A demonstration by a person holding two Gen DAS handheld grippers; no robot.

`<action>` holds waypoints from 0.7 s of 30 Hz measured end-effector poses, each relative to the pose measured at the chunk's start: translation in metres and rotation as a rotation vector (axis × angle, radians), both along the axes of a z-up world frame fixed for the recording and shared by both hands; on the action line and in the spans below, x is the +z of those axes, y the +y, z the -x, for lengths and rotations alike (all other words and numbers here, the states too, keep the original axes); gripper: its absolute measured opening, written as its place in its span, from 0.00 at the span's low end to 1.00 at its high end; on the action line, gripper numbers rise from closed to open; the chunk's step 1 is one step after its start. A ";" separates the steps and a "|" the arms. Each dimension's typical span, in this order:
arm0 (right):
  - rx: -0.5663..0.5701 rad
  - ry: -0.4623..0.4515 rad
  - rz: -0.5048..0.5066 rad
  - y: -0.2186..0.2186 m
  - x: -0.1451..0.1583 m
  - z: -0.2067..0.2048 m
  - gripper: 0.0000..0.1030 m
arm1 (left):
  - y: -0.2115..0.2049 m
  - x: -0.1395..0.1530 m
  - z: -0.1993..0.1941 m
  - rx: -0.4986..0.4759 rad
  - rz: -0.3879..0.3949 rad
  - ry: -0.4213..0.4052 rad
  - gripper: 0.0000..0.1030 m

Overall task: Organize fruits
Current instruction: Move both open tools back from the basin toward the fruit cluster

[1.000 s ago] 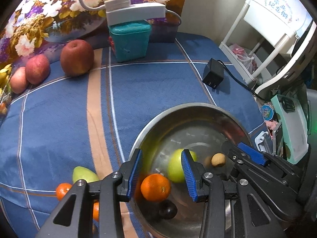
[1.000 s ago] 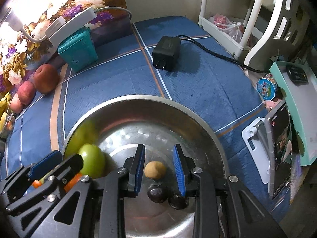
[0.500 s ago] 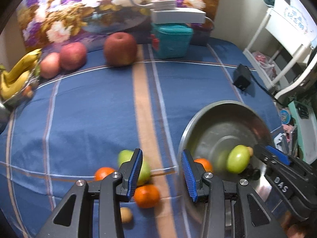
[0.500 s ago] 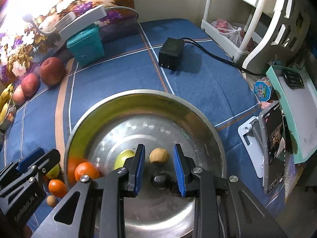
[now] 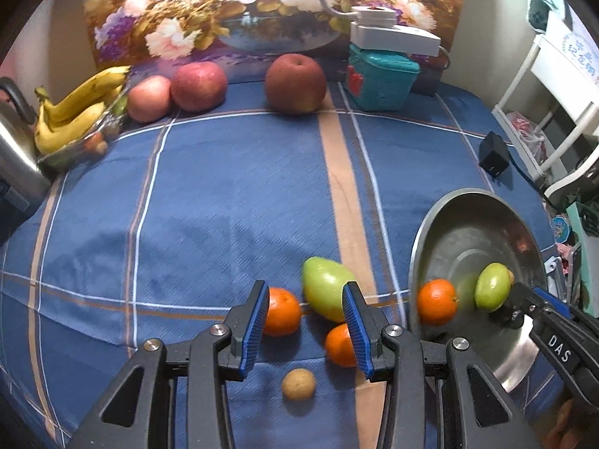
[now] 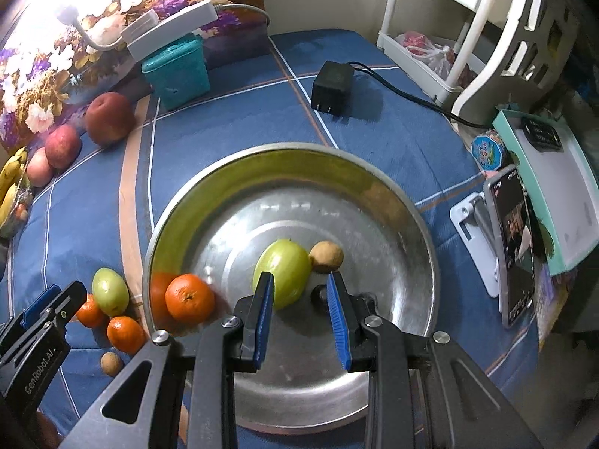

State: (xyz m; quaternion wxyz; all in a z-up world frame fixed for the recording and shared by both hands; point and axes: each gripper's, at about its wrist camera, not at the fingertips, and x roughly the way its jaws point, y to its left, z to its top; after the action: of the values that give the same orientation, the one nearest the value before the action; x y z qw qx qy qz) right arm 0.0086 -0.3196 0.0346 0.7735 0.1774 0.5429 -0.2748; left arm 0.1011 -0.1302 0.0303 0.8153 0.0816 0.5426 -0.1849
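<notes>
Steel gleams from the wide bowl [image 6: 393, 202] that sits on the blue checked tablecloth [image 5: 224, 205]. Inside it lie 1 orange [image 6: 189, 298] against the left wall, 1 green fruit [image 6: 283, 273] near the middle, a small tan fruit [image 6: 326, 256] touching the green one's right side, and a small dark round thing [image 6: 319, 293], too hidden to name.

The right gripper [image 6: 301, 314] hangs over the near part of the bowl, its 2 blue-padded fingers [image 6: 263, 321] spread apart with nothing between them; the green fruit lies just beyond the left pad and the dark thing just inside the right pad.

The left gripper [image 5: 305, 323] is over the cloth left of the bowl, its fingers [image 5: 254, 325] also parted and empty. On the cloth below and ahead of it lie 4 loose fruits: a green pear-shaped fruit [image 5: 325, 288], an orange on the cloth [image 5: 280, 311] just left of it behind the left pad, a second loose orange [image 5: 338, 344] partly behind the right pad, and a little brown fruit [image 5: 298, 384] nearest the camera.

Along the far edge of the cloth stand 3 red apples [image 5: 199, 85], a bunch of bananas [image 5: 75, 108] in a glass dish at the left, and a teal box [image 5: 380, 80] with a white lamp base [image 5: 393, 39] on top. A black power adapter [image 6: 332, 86] lies beyond the bowl, well apart from it.
</notes>
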 end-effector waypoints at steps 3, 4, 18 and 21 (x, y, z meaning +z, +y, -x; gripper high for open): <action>0.020 0.005 0.017 0.007 -0.001 -0.002 0.29 | 0.003 -0.004 -0.001 0.005 -0.008 0.008 0.43; 0.014 0.010 0.023 0.009 -0.001 -0.002 0.29 | 0.004 -0.006 -0.001 0.008 -0.006 0.013 0.43; 0.060 0.031 0.040 0.021 -0.007 -0.012 0.67 | 0.012 -0.012 -0.007 0.045 -0.069 -0.015 0.92; 0.061 0.030 0.037 0.020 -0.008 -0.012 0.69 | 0.014 -0.014 -0.008 0.049 -0.087 -0.020 0.96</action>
State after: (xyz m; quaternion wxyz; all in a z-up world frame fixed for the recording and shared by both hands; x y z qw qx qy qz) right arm 0.0204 -0.3001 0.0264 0.7764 0.1421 0.5544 -0.2639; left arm 0.1089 -0.1163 0.0166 0.8208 0.1054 0.5436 -0.1405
